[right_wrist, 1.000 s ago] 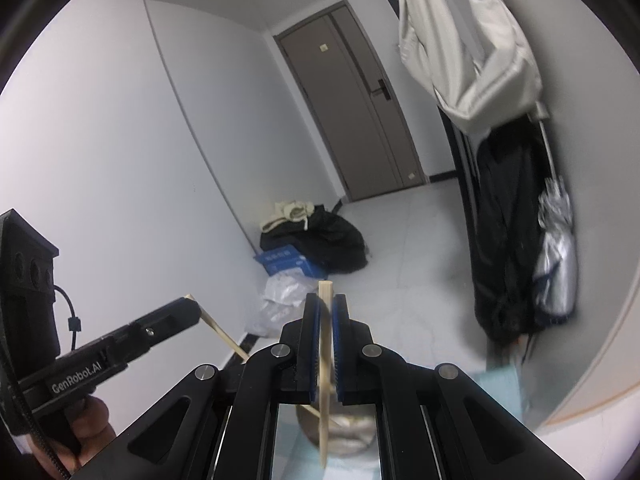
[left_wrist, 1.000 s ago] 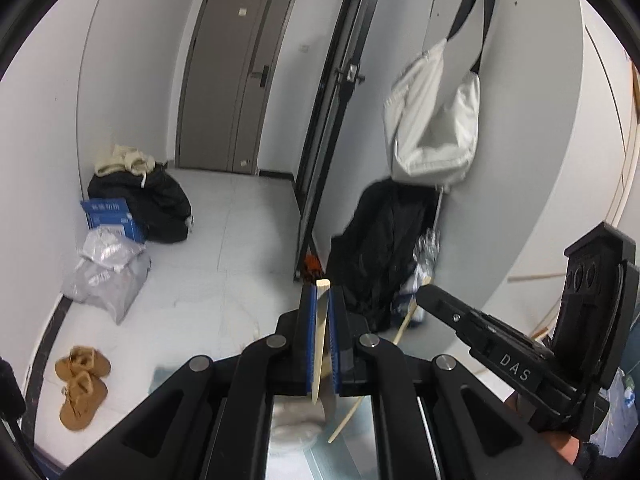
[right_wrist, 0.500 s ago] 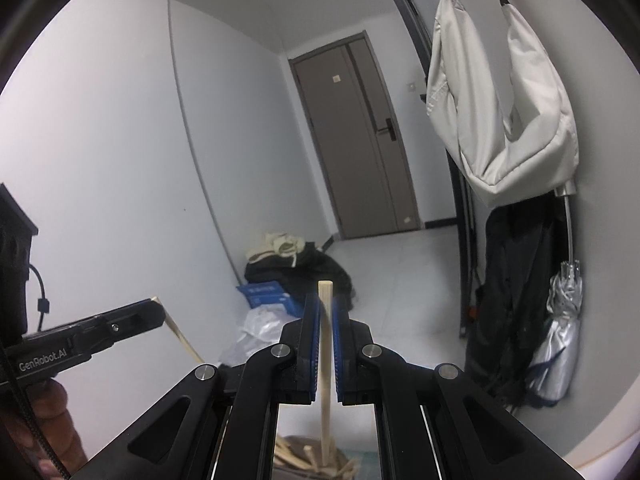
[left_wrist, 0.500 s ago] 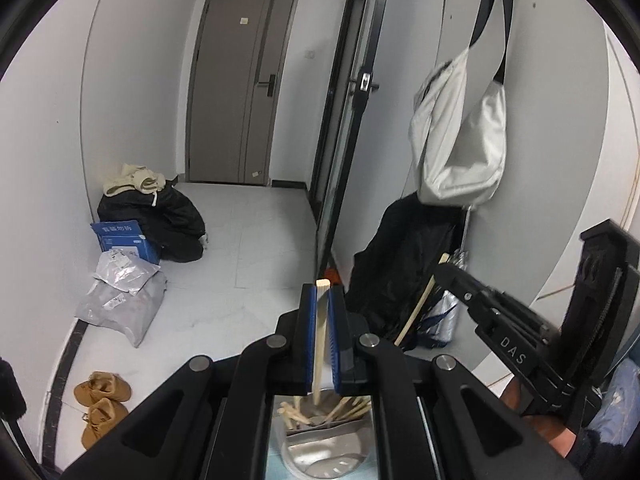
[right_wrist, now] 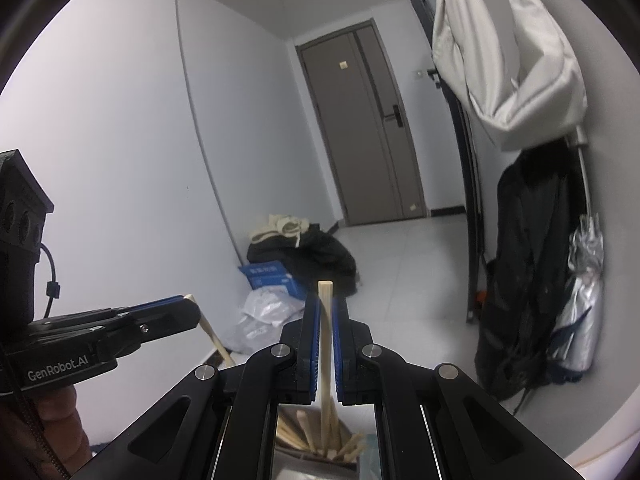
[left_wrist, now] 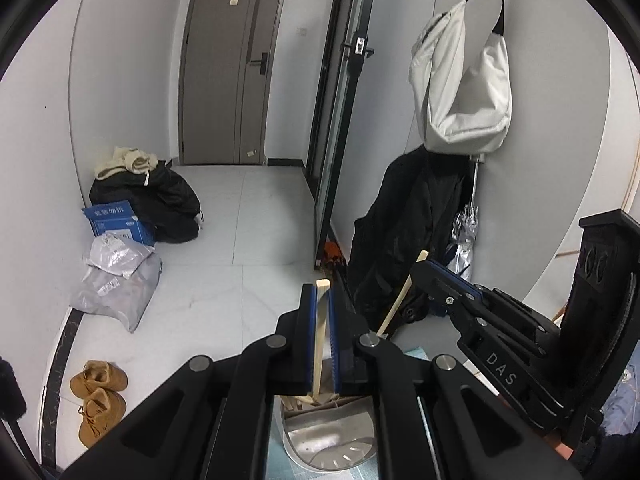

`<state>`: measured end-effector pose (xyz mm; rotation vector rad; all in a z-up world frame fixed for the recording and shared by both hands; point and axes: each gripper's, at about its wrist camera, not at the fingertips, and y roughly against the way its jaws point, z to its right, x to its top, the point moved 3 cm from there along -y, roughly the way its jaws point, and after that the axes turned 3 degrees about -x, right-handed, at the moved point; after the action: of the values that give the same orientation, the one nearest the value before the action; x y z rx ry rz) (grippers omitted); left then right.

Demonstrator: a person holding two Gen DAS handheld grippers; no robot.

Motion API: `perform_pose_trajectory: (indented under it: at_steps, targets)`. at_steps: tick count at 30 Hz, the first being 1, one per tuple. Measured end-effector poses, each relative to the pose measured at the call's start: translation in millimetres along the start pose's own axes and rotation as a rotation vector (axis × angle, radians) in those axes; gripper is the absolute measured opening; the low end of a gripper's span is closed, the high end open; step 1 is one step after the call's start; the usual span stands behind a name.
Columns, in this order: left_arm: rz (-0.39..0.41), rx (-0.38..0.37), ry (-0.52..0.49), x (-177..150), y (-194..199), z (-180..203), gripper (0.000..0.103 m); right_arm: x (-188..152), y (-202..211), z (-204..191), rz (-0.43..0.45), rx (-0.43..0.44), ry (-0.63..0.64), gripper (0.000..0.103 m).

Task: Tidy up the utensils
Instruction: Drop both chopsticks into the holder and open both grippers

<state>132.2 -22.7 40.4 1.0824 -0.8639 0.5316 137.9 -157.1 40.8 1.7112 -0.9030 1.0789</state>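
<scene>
My left gripper (left_wrist: 321, 304) is shut on a pale wooden chopstick (left_wrist: 319, 344) that stands upright between the blue pads, its lower end over a metal utensil holder (left_wrist: 332, 440) with several chopsticks inside. My right gripper (right_wrist: 326, 312) is shut on another chopstick (right_wrist: 326, 344), also upright, its lower end among the chopsticks in the holder (right_wrist: 320, 440). The right gripper shows at the right of the left wrist view (left_wrist: 424, 268) with its chopstick (left_wrist: 398, 304). The left gripper shows at the left of the right wrist view (right_wrist: 188, 312).
Beyond the grippers is a hallway floor with a black bag and blue box (left_wrist: 116, 218), grey parcels (left_wrist: 116, 280) and brown shoes (left_wrist: 98, 396). A white bag (left_wrist: 464, 92), black coat (left_wrist: 404, 232) and folded umbrella (left_wrist: 464, 236) hang on the right wall.
Both grippers have tilted up and lowered over the holder with their chopsticks. The holder and its chopsticks have come into view beneath the fingers.
</scene>
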Motion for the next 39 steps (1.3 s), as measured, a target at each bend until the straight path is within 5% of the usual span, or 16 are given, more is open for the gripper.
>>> perform_pose_trajectory:
  at_steps: [14, 31, 39]
  targets:
    - [-0.083, -0.011, -0.061, -26, -22, 6, 0.003, -42, -6, -16, -0.092, 0.078, 0.099, 0.005]
    - [-0.146, 0.02, -0.008, -48, -36, -2, 0.003, -62, -10, 3, -0.222, 0.049, 0.088, 0.008]
    - [-0.106, 0.062, 0.01, -42, -15, 4, 0.028, -52, 13, 15, -0.184, 0.03, 0.03, 0.027]
